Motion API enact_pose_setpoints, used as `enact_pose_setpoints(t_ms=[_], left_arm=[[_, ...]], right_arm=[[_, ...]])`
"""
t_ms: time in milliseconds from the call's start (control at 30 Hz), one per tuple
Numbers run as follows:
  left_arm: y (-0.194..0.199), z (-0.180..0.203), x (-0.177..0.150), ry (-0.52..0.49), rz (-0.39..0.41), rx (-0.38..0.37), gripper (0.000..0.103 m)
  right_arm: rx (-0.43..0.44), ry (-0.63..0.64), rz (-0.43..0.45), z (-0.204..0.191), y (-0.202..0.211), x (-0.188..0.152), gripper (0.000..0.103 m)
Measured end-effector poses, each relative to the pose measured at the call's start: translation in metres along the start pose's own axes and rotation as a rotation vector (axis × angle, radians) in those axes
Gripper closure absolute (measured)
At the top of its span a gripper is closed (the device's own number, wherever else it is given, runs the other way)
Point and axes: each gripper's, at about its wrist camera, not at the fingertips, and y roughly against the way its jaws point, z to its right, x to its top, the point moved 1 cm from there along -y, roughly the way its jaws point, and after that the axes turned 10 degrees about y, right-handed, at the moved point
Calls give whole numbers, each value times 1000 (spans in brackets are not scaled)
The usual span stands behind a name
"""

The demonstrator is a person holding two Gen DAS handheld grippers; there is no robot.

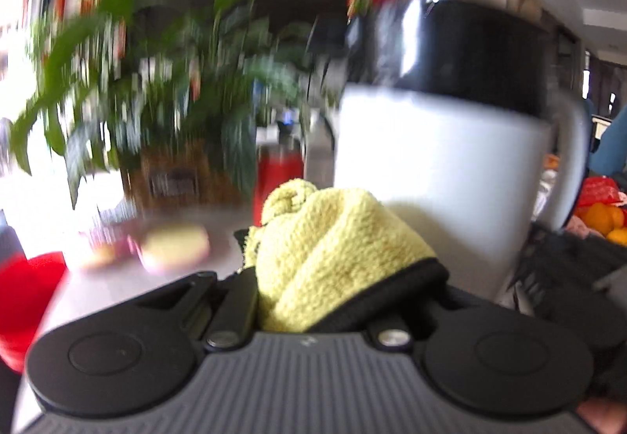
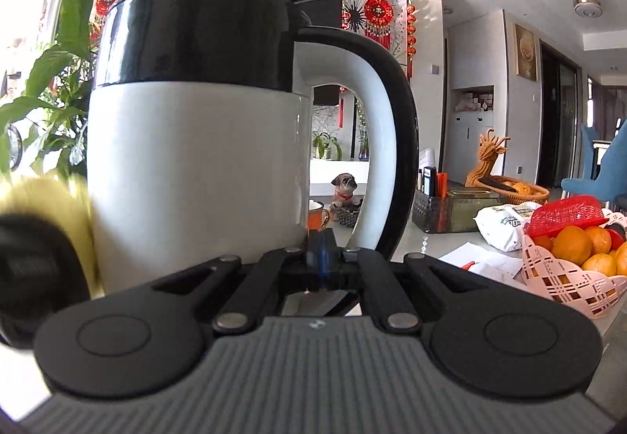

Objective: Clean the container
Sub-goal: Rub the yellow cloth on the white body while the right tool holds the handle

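A large kettle [image 2: 196,144] with a white body, a black upper band and lid, and a black-edged white handle [image 2: 386,120] on its right side stands on a pale table [image 2: 443,238], filling most of the right wrist view.

The right gripper [image 2: 321,257] sits low in front of the kettle, just below the foot of the handle. Its 2 fingers are pressed together with nothing visible between them.

The left gripper [image 1: 337,265] is pinching a bunched yellow cloth [image 1: 325,250]. In the blurred left wrist view the cloth lies just in front of the kettle's [image 1: 435,175] lower white wall; whether it touches is unclear. In the right wrist view the cloth [image 2: 74,207] shows as a yellow blur right beside the kettle's left side.

To the right of the kettle stands a pink basket [image 2: 564,277] of oranges [image 2: 572,242]. Behind it are a wicker basket [image 2: 517,191] and a small dog figurine [image 2: 345,191]. Green houseplants [image 2: 51,81] stand to the left, and red hanging ornaments [image 2: 378,13] decorate the far wall.
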Motion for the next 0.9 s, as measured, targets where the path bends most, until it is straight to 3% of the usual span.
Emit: enact_pose_setpoints(t_ms=[133, 300, 500, 900], left_arm=[[-27, -7, -15, 21, -152, 21, 96], [-47, -7, -34, 11, -282, 65, 96], [-47, -9, -37, 15, -321, 71, 95], [10, 11, 8, -58, -41, 62, 95]], right_arm=[[2, -4, -2, 5, -2, 4, 101], [-1, 0, 6, 8, -7, 3, 101], [-6, 38, 24, 8, -10, -1, 101], [-16, 32, 53, 8, -8, -5, 101]])
